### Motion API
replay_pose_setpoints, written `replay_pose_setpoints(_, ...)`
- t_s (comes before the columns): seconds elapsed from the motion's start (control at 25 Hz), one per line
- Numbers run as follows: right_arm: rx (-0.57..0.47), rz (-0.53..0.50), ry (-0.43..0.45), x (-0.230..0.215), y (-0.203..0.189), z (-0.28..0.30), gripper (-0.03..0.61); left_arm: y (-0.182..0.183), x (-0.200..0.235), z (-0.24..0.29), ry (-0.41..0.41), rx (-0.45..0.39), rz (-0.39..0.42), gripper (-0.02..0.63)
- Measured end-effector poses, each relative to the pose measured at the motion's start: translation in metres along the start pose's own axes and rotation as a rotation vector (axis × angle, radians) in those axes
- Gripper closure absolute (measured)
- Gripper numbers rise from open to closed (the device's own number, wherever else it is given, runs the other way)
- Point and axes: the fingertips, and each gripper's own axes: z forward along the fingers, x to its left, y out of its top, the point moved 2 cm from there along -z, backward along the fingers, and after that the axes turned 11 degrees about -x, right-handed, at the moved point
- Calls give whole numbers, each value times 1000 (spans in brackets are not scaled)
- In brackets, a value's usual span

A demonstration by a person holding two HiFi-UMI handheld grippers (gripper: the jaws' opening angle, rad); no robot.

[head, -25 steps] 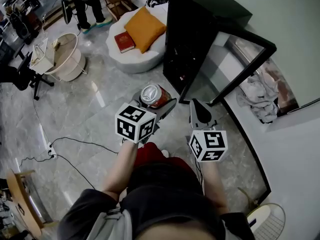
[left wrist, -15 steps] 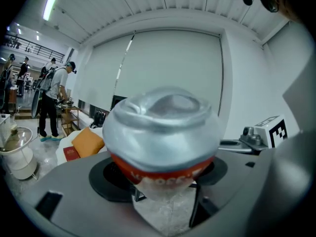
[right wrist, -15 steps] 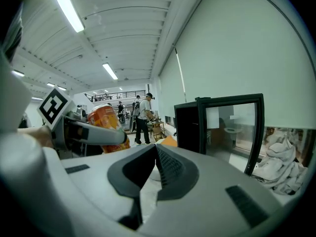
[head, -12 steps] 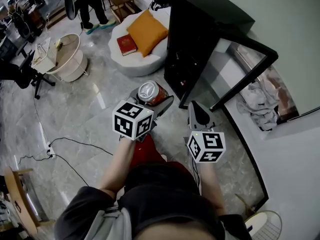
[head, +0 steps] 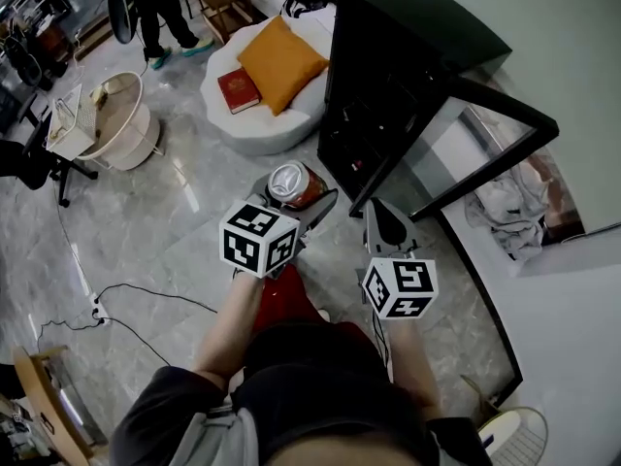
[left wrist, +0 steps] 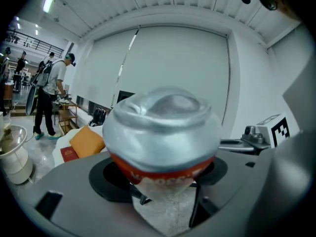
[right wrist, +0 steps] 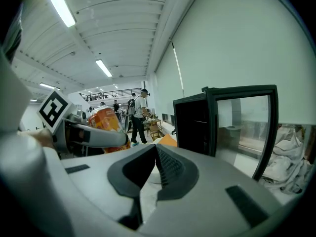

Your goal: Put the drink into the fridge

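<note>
Both forearms are stretched fwd from the body, side by side, each w/ a marker cube on top. Left tongs [head: 296, 195] point ahead and slightly down, jaws wide, grasping the drink can [head: 288, 179] by its sides. Can is upright, silver top up, red-orange body. In the left gripper view the can [left wrist: 163, 132] fills the centre, seated btwn the jaws. Right tongs [head: 378, 212] are just beside it on the right, approx same height, clenched. In the right gripper view the ribbed pads [right wrist: 170, 169] meet, and the can [right wrist: 104, 120] shows off to the left.

Underfoot is a glossy grey-white marble floor [head: 175, 231]. A black cable [head: 146, 294] snakes over it at left.

Straight ahead stands the black fridge [head: 388, 76], w/ its glass door [head: 475, 134] swung open to the right. The dark interior faces the tongs. Can is near the opening but still outside it, in the air over the floor. Right tongs line up w/ the doorway, close to the door's lower edge.

Left of the fridge is a white round pouf [head: 262, 124] carrying an orange cushion [head: 279, 61] and a red book [head: 236, 89]. Further left is a white round basket [head: 121, 124]. A crumpled pale cloth [head: 505, 212] lies beyond the door at right. A person [head: 160, 13] stands at the far back.
</note>
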Motion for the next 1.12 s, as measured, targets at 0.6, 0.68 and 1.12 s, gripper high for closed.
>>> replay_pose_setpoints(0.6, 82, 5, -148, -12, -17, 173, 560, 16, 151, 115, -145, 75, -3, 273)
replay_pose_setpoints(0.68, 94, 14, -169, -18, -23, 189, 560, 15, 164, 130, -158, 85, 16, 273)
replay_pose_setpoints(1.12, 168, 22, -287, -50, -68, 242, 560, -21, 209, 198, -216, 151, 91, 273)
